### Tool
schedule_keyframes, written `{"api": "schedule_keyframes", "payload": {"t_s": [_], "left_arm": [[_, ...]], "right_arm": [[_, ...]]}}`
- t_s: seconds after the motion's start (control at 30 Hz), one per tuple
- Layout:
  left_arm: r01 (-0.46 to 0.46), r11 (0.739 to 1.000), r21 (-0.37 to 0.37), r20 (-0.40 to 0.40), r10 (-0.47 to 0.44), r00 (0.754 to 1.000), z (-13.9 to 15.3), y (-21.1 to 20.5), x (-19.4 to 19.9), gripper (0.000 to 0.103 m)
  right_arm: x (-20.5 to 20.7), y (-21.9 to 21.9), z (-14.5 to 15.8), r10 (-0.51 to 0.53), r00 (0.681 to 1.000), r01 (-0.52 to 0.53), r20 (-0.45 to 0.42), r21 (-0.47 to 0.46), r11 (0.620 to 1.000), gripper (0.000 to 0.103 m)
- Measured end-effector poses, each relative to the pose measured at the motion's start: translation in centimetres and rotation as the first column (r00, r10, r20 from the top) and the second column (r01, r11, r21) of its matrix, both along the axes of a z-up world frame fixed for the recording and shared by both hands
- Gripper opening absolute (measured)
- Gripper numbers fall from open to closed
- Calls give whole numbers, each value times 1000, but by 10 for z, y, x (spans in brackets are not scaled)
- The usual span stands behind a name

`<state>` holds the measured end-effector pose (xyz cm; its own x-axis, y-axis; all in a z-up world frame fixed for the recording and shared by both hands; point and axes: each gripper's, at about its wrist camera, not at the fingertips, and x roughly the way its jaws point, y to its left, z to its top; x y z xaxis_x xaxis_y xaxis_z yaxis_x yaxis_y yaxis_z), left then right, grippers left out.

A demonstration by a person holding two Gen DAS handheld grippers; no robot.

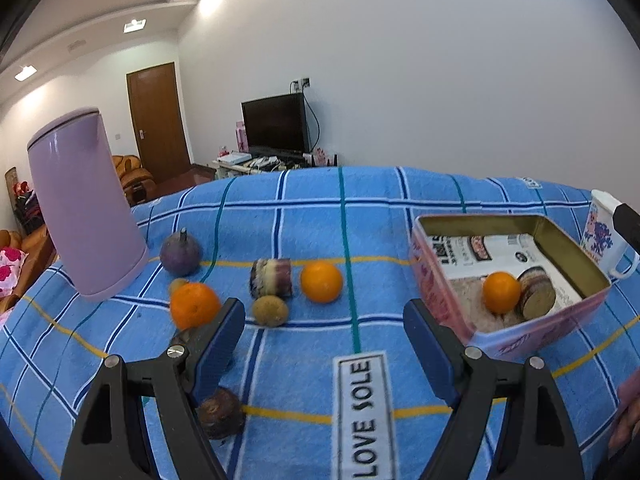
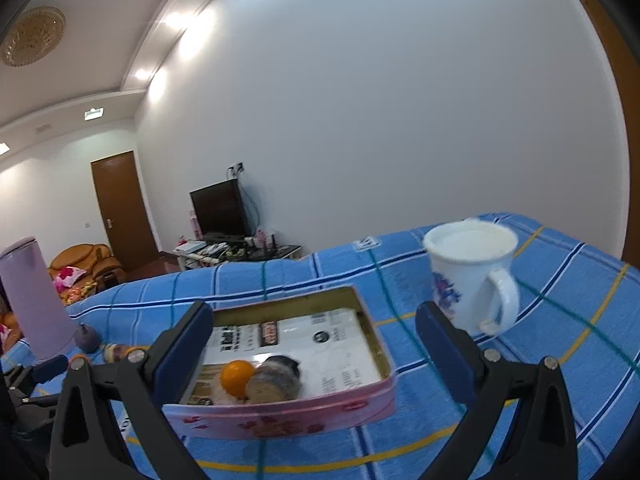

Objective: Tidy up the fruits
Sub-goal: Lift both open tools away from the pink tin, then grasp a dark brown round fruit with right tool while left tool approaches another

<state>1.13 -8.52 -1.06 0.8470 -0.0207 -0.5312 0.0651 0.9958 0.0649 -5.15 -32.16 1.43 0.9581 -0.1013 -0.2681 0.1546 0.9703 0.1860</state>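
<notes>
Nearest left gripper (image 1: pixel 324 320): jaws spread wide, nothing between them; a dark round fruit (image 1: pixel 220 412) lies under its left finger.
Loose fruit: two oranges (image 1: pixel 321 282) (image 1: pixel 194 305), a kiwi (image 1: pixel 271 311), a striped chunk (image 1: pixel 271 278) and a purple fruit (image 1: pixel 181 255) lie spread on the blue checked cloth (image 1: pixel 304 380), likely awaiting collection.
Tin (image 1: pixel 440 292): holds one orange (image 1: pixel 501 292) and a chunk (image 1: pixel 538 292); plenty of floor free.
Right gripper (image 2: pixel 314 338): released, hovering over the tin's near wall.
Edges: pink flask (image 1: pixel 86 204) crowds the left; mug (image 2: pixel 472 276) stands just beyond the tin.
</notes>
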Motion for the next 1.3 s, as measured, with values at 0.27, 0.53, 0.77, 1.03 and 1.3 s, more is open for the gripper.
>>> {"api": "schedule_keyframes", "payload": {"t_s": [0.27,0.53,0.77,1.03,1.3], "left_arm": [[-58,998,29,-51,60,997,-6,40,4,83],[-155,988,21,-55,156,986,1,115,16,83],[-289,957,-11,-60,288,956,-3,180,34,83],[-258,964,-64,-83,252,964,-3,186,36,83],[-231,970,-73,-89,224,971,1,185,37,83]], "right_arm": [[11,35,-6,113,991,-113,-70,16,994,103],[20,104,-14,291,943,-297,-163,-14,955,103],[37,174,-30,474,834,-490,-283,16,872,86],[55,244,-54,581,683,-636,-443,32,771,69],[76,272,-75,605,584,-681,-541,79,728,41]]}}
